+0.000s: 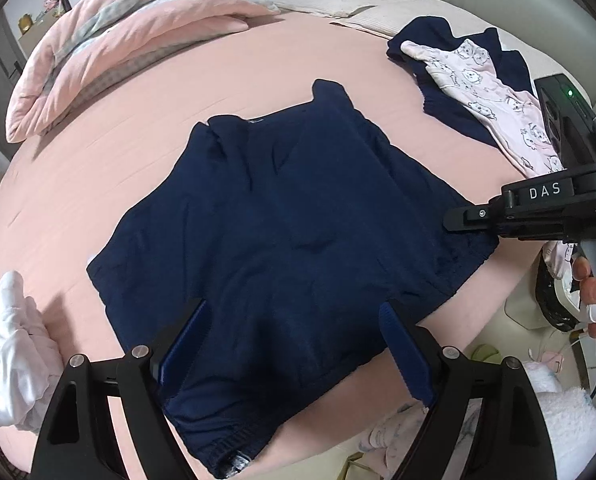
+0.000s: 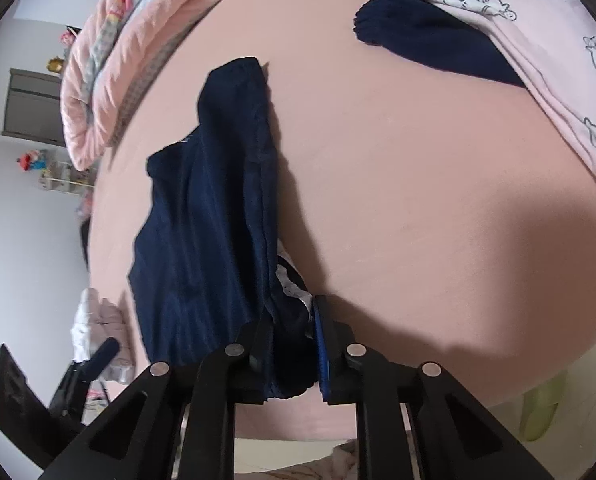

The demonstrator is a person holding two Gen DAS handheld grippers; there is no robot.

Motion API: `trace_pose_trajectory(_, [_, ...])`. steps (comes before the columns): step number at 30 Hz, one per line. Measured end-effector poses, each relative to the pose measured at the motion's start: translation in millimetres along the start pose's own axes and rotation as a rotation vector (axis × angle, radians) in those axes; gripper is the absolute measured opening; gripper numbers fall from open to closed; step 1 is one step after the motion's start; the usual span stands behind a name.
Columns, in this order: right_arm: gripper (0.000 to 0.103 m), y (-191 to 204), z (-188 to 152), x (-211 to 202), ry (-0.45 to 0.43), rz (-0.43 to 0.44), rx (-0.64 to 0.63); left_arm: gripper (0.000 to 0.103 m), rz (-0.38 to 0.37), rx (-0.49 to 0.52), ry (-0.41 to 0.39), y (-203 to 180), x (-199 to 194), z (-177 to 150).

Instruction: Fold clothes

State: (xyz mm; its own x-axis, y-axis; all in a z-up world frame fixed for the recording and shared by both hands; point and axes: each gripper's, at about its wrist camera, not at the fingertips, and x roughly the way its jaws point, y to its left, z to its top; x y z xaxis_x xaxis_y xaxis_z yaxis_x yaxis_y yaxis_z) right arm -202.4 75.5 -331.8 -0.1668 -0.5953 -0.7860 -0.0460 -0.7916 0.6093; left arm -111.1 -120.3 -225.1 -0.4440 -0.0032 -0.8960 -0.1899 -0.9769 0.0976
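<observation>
Tilting steeply down over the near bed edge, the left gripper [image 1: 293,344] holds its blue-padded jaws spread wide above the navy garment [image 1: 281,220], touching nothing. That smooth, thin cloth lies fairly flat on the pink sheet [image 1: 137,120]. At its right edge the right gripper [image 2: 287,340] is clamped on a bunched hem, a hand [image 1: 594,296] on its handle. Near left sits crumpled white clothing [image 1: 9,344]; farther right, a bear-printed pink garment [image 1: 498,96]; farthest, a folded quilt [image 1: 109,48].
</observation>
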Motion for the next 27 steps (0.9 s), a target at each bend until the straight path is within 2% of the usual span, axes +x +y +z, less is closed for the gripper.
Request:
trace_pose_trajectory(11, [0.014,30,7,-16,-0.015,0.046,-0.052,0.086,-0.067,0.058,-0.005,-21,-2,11])
trace_pose_trajectory(17, [0.014,45,14,-19,0.006,0.092,-0.049,0.086,-0.134,0.074,-0.019,-32,-4,19])
trace_pose_trajectory(23, [0.014,53,16,-23,0.017,0.112,-0.046,0.086,-0.248,0.031,-0.010,-38,-6,33])
trace_pose_trajectory(27, [0.014,56,16,-25,0.032,0.142,-0.029,0.085,-0.241,0.052,-0.020,-46,-6,37])
